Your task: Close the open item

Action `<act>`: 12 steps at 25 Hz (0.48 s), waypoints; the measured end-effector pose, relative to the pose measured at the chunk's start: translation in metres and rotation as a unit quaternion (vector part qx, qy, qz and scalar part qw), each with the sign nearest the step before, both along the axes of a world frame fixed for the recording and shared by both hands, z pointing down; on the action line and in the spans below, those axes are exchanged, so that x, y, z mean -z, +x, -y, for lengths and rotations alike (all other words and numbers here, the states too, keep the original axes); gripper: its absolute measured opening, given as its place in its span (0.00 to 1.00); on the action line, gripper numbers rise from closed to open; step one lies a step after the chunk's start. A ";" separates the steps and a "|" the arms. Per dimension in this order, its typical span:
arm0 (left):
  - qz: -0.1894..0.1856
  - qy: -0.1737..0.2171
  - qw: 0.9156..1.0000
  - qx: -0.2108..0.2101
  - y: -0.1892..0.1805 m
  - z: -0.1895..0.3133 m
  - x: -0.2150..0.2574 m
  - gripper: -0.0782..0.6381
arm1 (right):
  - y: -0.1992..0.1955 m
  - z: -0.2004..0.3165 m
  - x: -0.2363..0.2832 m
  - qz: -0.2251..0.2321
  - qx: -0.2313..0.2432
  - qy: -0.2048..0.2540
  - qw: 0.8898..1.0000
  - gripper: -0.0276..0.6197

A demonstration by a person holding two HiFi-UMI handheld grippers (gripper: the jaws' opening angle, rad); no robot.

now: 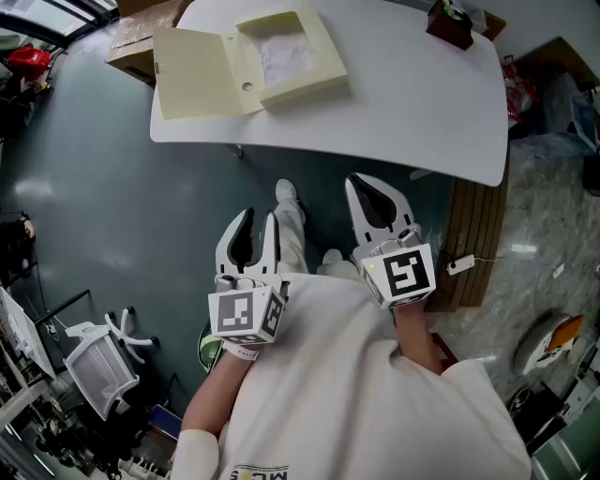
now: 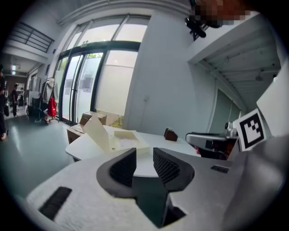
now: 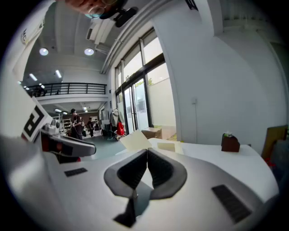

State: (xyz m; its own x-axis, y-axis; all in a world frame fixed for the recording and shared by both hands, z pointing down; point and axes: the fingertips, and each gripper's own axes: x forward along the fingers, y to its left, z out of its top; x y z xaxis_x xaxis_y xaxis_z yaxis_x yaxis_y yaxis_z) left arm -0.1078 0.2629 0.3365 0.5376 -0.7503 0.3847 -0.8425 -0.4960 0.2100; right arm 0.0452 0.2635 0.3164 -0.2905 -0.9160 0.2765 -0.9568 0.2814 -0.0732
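A cream box lies open at the far left of the white table, its lid folded out to the left. The left gripper view shows the box with its lid standing up at a slant. In the right gripper view the same box sits far ahead. Both grippers hang well short of the table, over the floor. My left gripper is open with nothing between its jaws. My right gripper is shut and empty, its tips touching.
A small brown object stands at the table's far right edge. Cardboard boxes sit on the floor beyond the table's left end. A wooden panel stands by the table's right side. An overturned white chair lies at lower left.
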 end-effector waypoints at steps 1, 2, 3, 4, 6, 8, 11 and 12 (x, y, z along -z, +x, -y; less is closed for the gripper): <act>-0.004 0.017 1.000 0.010 0.000 -0.018 0.011 0.27 | -0.002 -0.018 0.008 -0.004 0.011 0.009 1.000 0.07; -0.006 0.033 0.999 0.017 0.001 -0.035 0.022 0.20 | -0.004 -0.034 0.015 -0.006 0.020 0.019 1.000 0.07; -0.008 0.047 0.999 0.021 0.002 -0.051 0.031 0.17 | -0.005 -0.050 0.021 -0.005 0.024 0.029 0.999 0.07; -0.010 0.058 0.998 0.020 0.003 -0.065 0.038 0.15 | -0.004 -0.065 0.027 -0.001 0.024 0.038 0.999 0.07; -0.015 0.074 0.997 0.012 0.006 -0.086 0.052 0.15 | -0.002 -0.096 0.034 0.010 0.016 0.042 0.999 0.07; -0.014 0.094 0.995 0.009 0.009 -0.096 0.065 0.15 | 0.000 -0.116 0.037 0.013 0.012 0.038 0.999 0.07; -0.014 0.095 0.995 0.017 0.011 -0.108 0.065 0.14 | 0.002 -0.130 0.040 0.012 0.015 0.050 0.999 0.07; -0.012 0.088 0.996 0.022 0.011 -0.113 0.062 0.14 | 0.004 -0.135 0.039 0.015 0.016 0.049 0.999 0.07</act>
